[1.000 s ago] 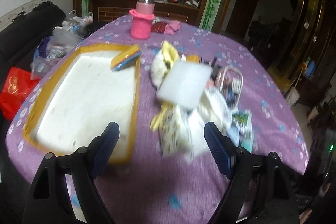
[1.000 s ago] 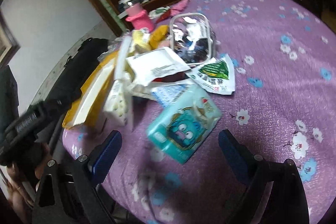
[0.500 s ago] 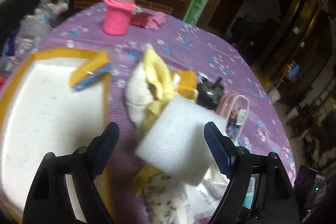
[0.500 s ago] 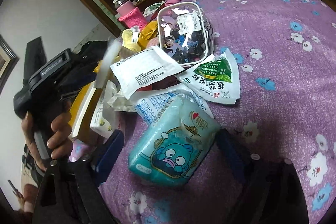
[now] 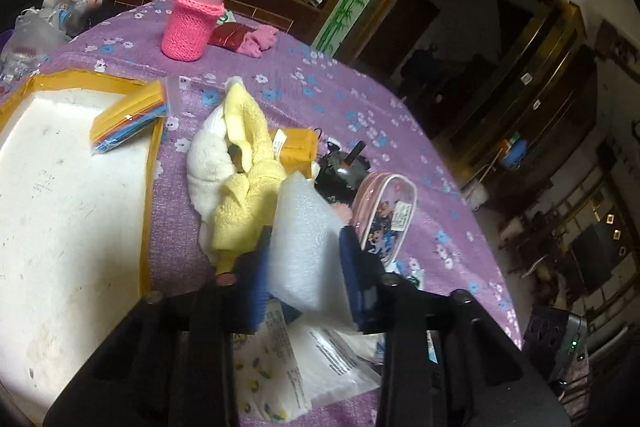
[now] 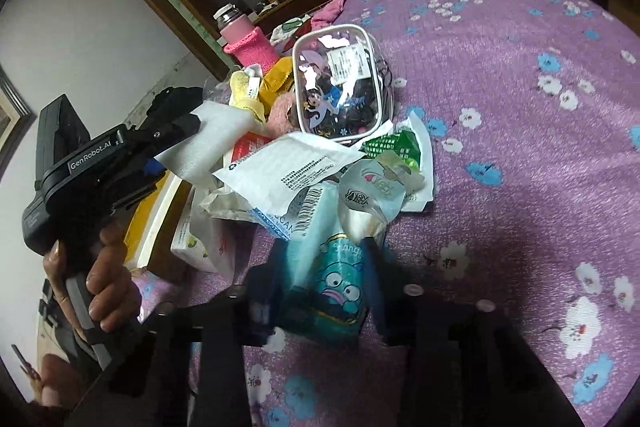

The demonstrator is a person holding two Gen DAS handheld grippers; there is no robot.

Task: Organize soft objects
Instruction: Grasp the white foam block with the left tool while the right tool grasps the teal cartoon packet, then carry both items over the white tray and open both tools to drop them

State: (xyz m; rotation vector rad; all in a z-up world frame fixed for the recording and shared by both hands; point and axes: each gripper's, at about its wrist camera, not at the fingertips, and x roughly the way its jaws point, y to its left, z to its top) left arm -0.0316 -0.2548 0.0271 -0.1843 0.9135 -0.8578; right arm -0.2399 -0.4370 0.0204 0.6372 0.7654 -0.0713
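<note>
White foam, a soft block of it, sits pinched between the blue pads of the left hand-held gripper (image 5: 306,267) in the left wrist view; the foam block (image 5: 306,239) is held at the near edge of the pile, beside the yellow towel (image 5: 248,183) and just in front of the clear pouch (image 5: 386,217). It looks feather-light and springy, so a grip across its flat faces near the middle should hold it without crushing, and it will likely bend if taken by a corner. To the left lies the white tray (image 5: 150,187) with its yellow rim, a coloured packet (image 5: 128,123) resting on its far corner, on the purple counter (image 5: 344,99). In the right wrist view, the right hand-held gripper (image 6: 326,283) has closed on the teal tissue pack (image 6: 340,287), which lies at the near end of the heap of wrappers. Its film skin looks slippery and the contents compress, so a hold across the narrow width seems best. The left tool (image 6: 116,155) shows there too, foam in its jaws, with the person's hand (image 6: 96,275) on the handle.
</note>
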